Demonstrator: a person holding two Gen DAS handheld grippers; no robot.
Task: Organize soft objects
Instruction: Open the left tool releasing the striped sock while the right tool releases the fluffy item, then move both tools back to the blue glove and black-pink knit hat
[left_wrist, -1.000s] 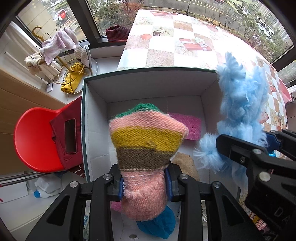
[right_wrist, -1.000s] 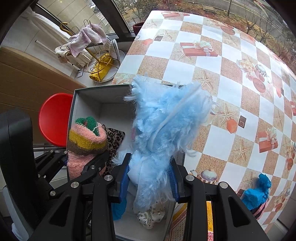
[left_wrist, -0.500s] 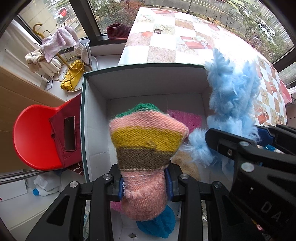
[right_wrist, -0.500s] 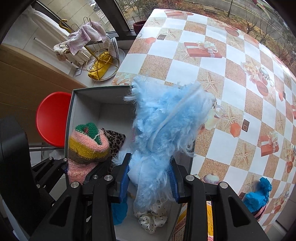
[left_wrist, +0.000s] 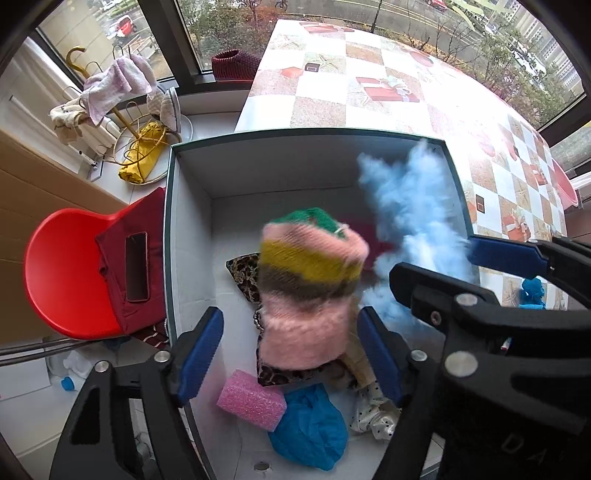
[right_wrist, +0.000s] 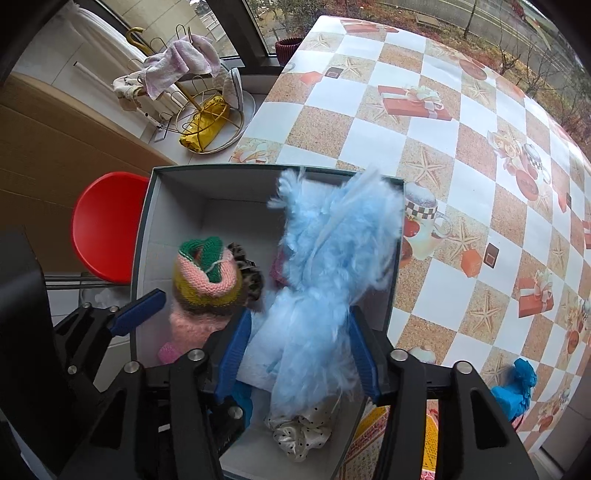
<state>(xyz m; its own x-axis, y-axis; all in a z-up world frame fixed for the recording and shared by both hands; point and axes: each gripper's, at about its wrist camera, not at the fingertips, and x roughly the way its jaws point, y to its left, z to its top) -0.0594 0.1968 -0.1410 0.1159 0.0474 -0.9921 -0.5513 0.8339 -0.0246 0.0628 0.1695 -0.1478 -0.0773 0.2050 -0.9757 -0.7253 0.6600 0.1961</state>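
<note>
Two hand-held grippers hang over an open white cardboard box with a dark green rim (left_wrist: 170, 236), both pointing down into it. The left hand-held gripper (left_wrist: 291, 347) has just been opening: its blue pads (left_wrist: 197, 354) stand clear on either side of the striped knitted woollen piece in pink, yellow, brown and green (left_wrist: 310, 291), which is blurred between them and inside the box. The right hand-held gripper (right_wrist: 299, 350) has likewise just been opening; the fluffy light-blue feathery piece (right_wrist: 332, 266) sits between its jaws, blurred, at the box's right wall, and whether the pads touch it cannot be told. On the box floor lie a pink sponge block (left_wrist: 251, 402), a crumpled blue cloth (left_wrist: 310, 424), a leopard-print fabric (left_wrist: 243, 273) and a white dotted scrunchie (right_wrist: 299, 432). The box rests at the edge of a surface covered in a chequered cloth with starfish and gift prints (right_wrist: 461, 155). Another blue cloth (right_wrist: 515, 387) lies out on that surface. A red plastic chair (left_wrist: 66, 280) stands beside the box.
</note>
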